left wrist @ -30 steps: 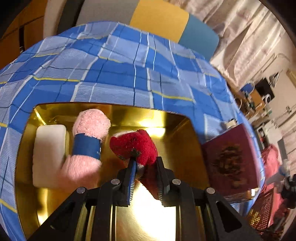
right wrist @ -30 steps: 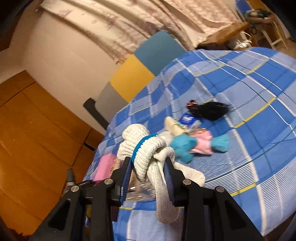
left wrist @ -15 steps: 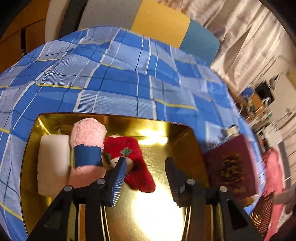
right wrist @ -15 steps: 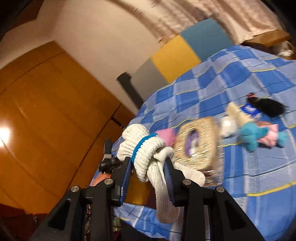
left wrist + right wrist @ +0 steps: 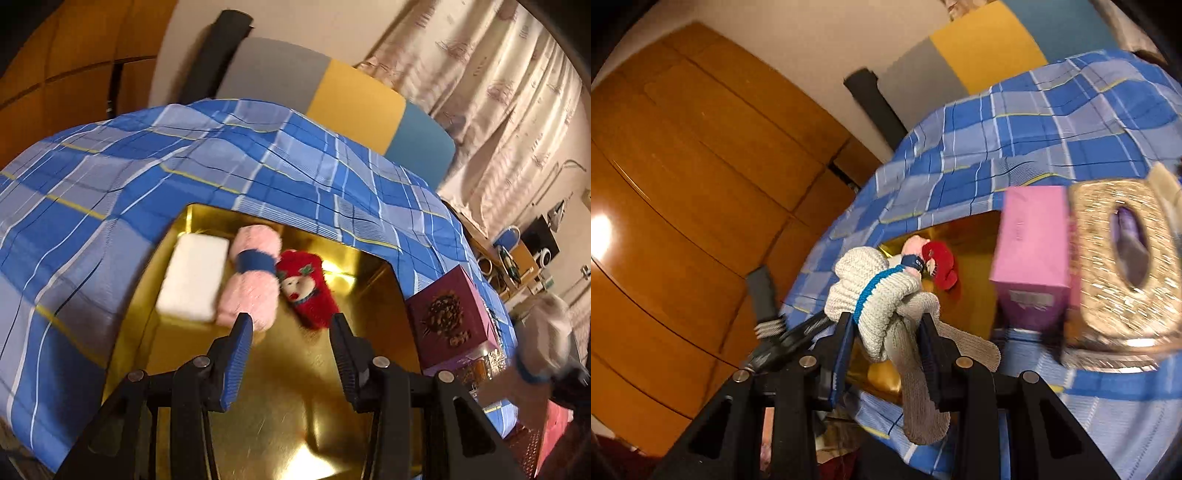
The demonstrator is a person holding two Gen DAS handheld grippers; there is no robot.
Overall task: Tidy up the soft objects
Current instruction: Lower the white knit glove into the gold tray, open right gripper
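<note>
the left gripper (image 5: 291,328) hangs above the gold tray (image 5: 369,354) with its jaws apart and nothing between them. the red sock (image 5: 310,291) lies on the tray floor just past the fingertips, closer to the right-hand finger, not touching either. beside it, side by side, lie a pink sock roll (image 5: 253,280) with a dark blue band and a white block (image 5: 194,278), in a row toward the tray's far left corner. the right gripper (image 5: 886,332) is clamped on a cream knitted sock bundle (image 5: 875,291) with a blue stripe; its knotted bulk bulges above the fingertips and a loose tail droops below. behind it, on the blue plaid cloth (image 5: 1052,122), stand a pink box (image 5: 1030,240) and a glittery gold box (image 5: 1123,266).
</note>
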